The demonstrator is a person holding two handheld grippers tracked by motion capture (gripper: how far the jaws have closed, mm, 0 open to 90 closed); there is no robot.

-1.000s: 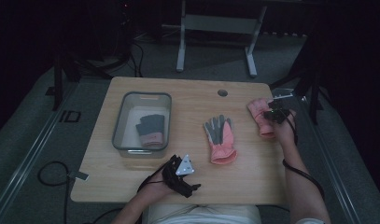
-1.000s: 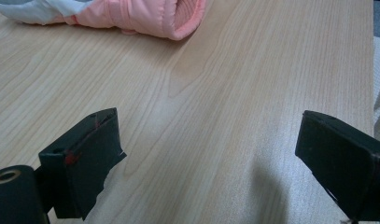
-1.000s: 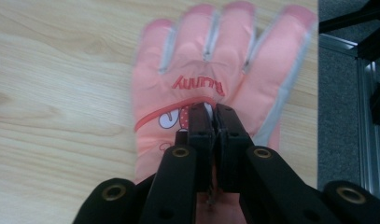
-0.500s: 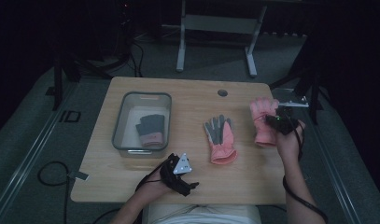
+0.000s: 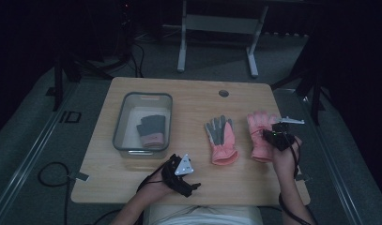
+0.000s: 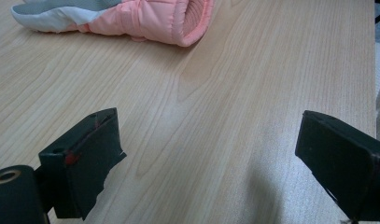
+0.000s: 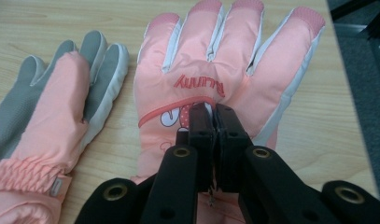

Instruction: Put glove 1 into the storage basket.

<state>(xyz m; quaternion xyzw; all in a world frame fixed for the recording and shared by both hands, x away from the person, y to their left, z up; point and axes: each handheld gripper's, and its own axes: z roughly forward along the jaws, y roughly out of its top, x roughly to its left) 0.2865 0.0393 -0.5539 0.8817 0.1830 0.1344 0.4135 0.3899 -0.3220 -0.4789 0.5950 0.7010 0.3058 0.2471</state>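
Left of the grey-palmed glove point(image 5: 220, 138) we see a dark glove point(image 5: 152, 130) in the clear bin point(image 5: 121, 123), and our left gripper point(image 5: 180, 174) idles, jaws spread, nearer us. Right of it, our right gripper point(image 7: 214, 122), clenched on a pinch of the pink glove's point(image 7: 227, 65) back, has dragged it closer beside its mate, so pairing looks nearly done.

Room dim, esp. toward the back, which goes near black. Light wood table point(image 5: 188, 93) w/ rounded corners and a round cable hole point(image 5: 223, 93) near its far edge, standing on grey carpet floor point(image 5: 34, 154). Behind it a grey metal frame point(image 5: 217, 28) on two legs; dark cables point(image 5: 52, 176) loop over the floor at left.
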